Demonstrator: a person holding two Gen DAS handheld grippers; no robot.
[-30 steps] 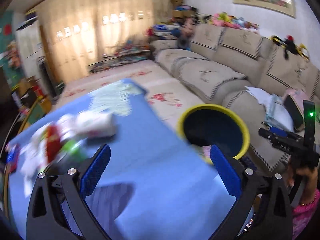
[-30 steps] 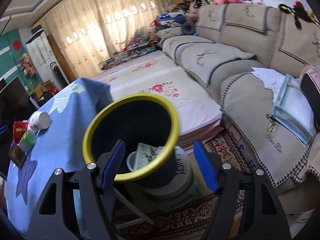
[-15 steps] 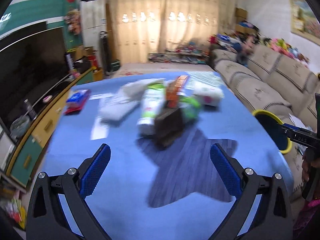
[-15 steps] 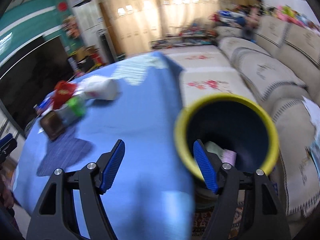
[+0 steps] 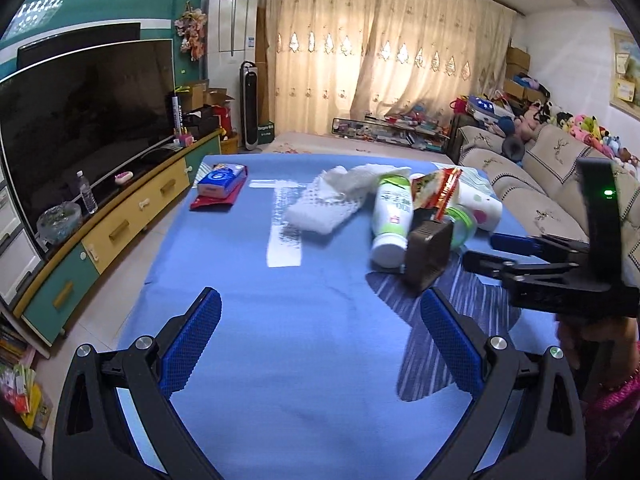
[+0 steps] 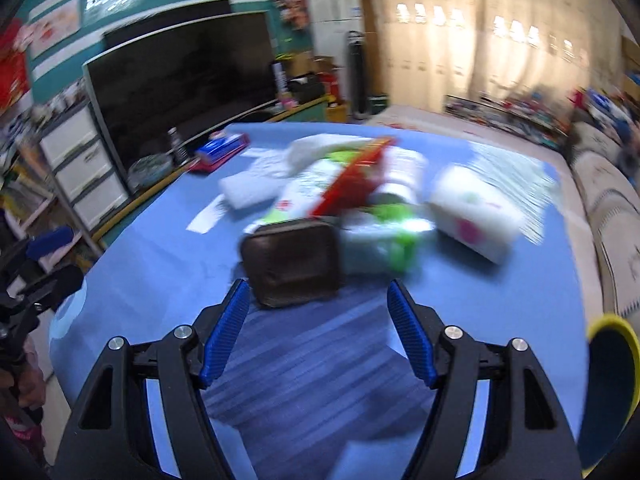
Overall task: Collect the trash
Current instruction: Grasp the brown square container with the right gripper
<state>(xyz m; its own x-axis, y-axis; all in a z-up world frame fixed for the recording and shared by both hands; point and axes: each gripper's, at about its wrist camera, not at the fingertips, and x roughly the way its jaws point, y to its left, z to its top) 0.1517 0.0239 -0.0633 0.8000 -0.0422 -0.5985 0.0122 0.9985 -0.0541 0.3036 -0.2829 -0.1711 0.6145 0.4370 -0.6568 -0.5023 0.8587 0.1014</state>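
Note:
A pile of trash lies on the blue tablecloth (image 5: 304,344): a brown box (image 5: 427,257) (image 6: 294,265), a white bottle with green print (image 5: 392,218), a red snack wrapper (image 5: 436,190) (image 6: 352,178), a white paper cup (image 6: 474,216), a green-and-clear plastic item (image 6: 384,240) and a white cloth (image 5: 332,200). My left gripper (image 5: 320,344) hovers open over bare cloth, short of the pile. My right gripper (image 6: 318,328) (image 5: 484,250) points at the brown box, its jaws opening, nothing between them. The yellow-rimmed bin (image 6: 612,392) stands at the table's right edge.
A blue tissue pack on a red packet (image 5: 222,186) lies at the far left of the table. A TV (image 5: 80,120) on a low cabinet (image 5: 120,228) runs along the left. A beige sofa (image 5: 552,184) lies to the right. A hand (image 5: 592,344) holds the right gripper.
Both grippers swung left from the yellow-rimmed bin to face the trash pile on the table. The right gripper now shows close to the brown box, with its jaws slightly wider.

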